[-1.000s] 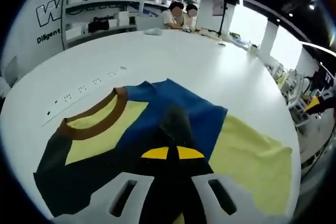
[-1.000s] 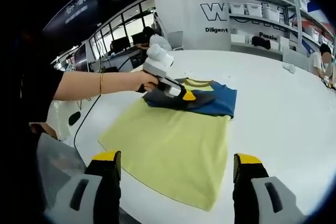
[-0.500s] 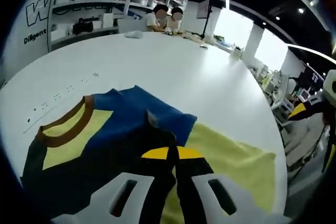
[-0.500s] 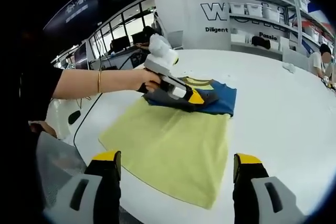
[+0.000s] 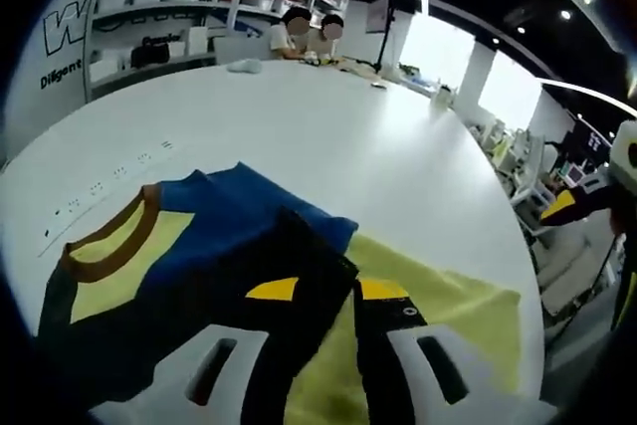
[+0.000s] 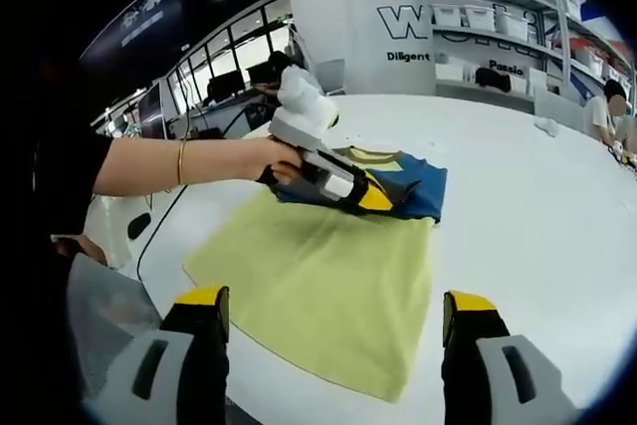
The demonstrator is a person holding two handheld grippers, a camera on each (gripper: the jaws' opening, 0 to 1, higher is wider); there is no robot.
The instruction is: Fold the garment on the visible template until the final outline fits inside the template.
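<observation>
On the white bench [image 6: 537, 206] lies the T-shirt [image 6: 328, 276] (yellow body, blue-and-black top), its dark fold under the released left tongs [image 6: 383, 193], while the right tongs [image 6: 338, 330] hover agape near its hem.

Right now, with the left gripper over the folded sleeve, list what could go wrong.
1. The left gripper looks open over the dark sleeve; the fold may spring back.
2. The yellow body lies near the white table edge; a pull could drag it off.
3. The right gripper hangs open, steadying nothing.
</observation>
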